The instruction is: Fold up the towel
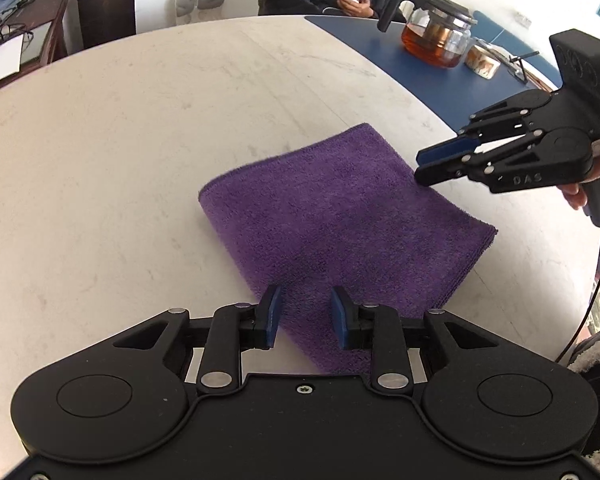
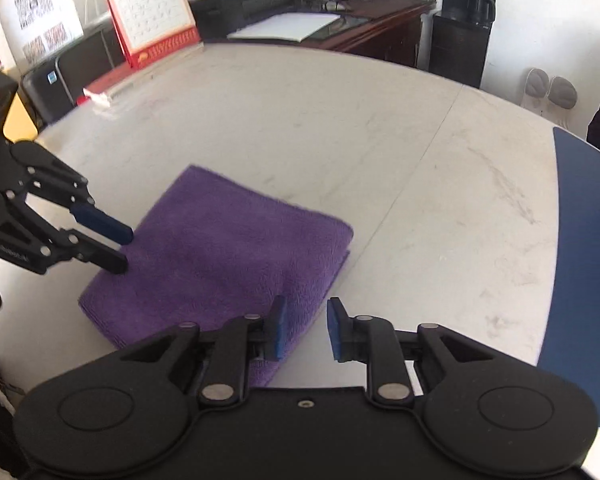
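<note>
Purple towel (image 1: 340,216) lies on the white table (image 1: 139,140), folded into a compact stacked rectangle. Left gripper (image 1: 306,316) and right gripper (image 2: 306,328) hover above it, jaws narrowly parted, holding nothing. Folding looks finished; next, probably withdraw or square the edges.

Bare white table (image 1: 119,152) lies open on all sides of the folded purple towel (image 1: 332,216). Far edge obstructed: glass teapot (image 1: 436,36) on the blue mat (image 1: 412,72); desk calendar (image 2: 151,12) stands at another edge, well apart.
</note>
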Demonstrator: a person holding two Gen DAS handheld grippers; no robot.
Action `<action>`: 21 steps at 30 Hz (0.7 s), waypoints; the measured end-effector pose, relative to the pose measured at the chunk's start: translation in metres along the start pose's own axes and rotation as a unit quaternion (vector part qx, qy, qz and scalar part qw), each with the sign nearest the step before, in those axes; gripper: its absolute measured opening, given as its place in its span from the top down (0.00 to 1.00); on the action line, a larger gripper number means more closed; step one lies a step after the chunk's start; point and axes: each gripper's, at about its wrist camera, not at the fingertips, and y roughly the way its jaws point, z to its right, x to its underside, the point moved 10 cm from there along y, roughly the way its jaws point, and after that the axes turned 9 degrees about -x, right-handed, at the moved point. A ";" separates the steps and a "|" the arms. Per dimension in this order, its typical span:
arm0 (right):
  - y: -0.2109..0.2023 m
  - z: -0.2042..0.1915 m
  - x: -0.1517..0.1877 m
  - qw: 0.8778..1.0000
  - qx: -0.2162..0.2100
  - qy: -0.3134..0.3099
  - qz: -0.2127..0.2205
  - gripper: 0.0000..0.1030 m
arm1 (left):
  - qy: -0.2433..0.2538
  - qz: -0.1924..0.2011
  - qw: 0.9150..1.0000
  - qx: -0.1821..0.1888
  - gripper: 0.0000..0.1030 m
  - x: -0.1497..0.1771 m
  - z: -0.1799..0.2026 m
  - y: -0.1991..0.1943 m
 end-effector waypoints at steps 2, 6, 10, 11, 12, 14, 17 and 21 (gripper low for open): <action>0.007 -0.015 -0.014 1.000 -0.020 -0.014 0.013 0.80 | -0.002 0.015 1.000 0.009 0.73 -0.016 -0.001 -0.001; 0.052 -0.040 -0.023 0.997 -0.048 -0.060 -0.013 0.81 | 0.003 0.011 1.000 0.001 0.73 -0.036 -0.005 0.028; 0.068 -0.025 -0.019 0.998 -0.048 -0.049 -0.012 0.89 | -0.036 0.010 0.999 0.016 0.77 -0.031 -0.021 0.040; 0.065 -0.016 -0.019 0.998 -0.043 -0.041 -0.004 0.92 | -0.042 0.012 0.999 0.020 0.78 -0.030 -0.024 0.039; 0.062 -0.009 -0.019 0.999 -0.034 -0.037 -0.001 0.94 | -0.046 0.013 0.999 0.021 0.79 -0.028 -0.027 0.038; 0.057 0.005 -0.019 0.999 -0.023 -0.024 0.004 0.95 | -0.054 0.013 0.998 0.023 0.79 -0.025 -0.032 0.037; 0.053 0.020 -0.020 1.000 -0.005 -0.015 0.007 0.96 | -0.055 0.012 0.998 0.020 0.79 -0.027 -0.031 0.038; 0.049 0.027 -0.026 1.000 0.017 0.002 0.011 0.93 | -0.041 0.008 0.999 0.006 0.78 -0.033 -0.026 0.036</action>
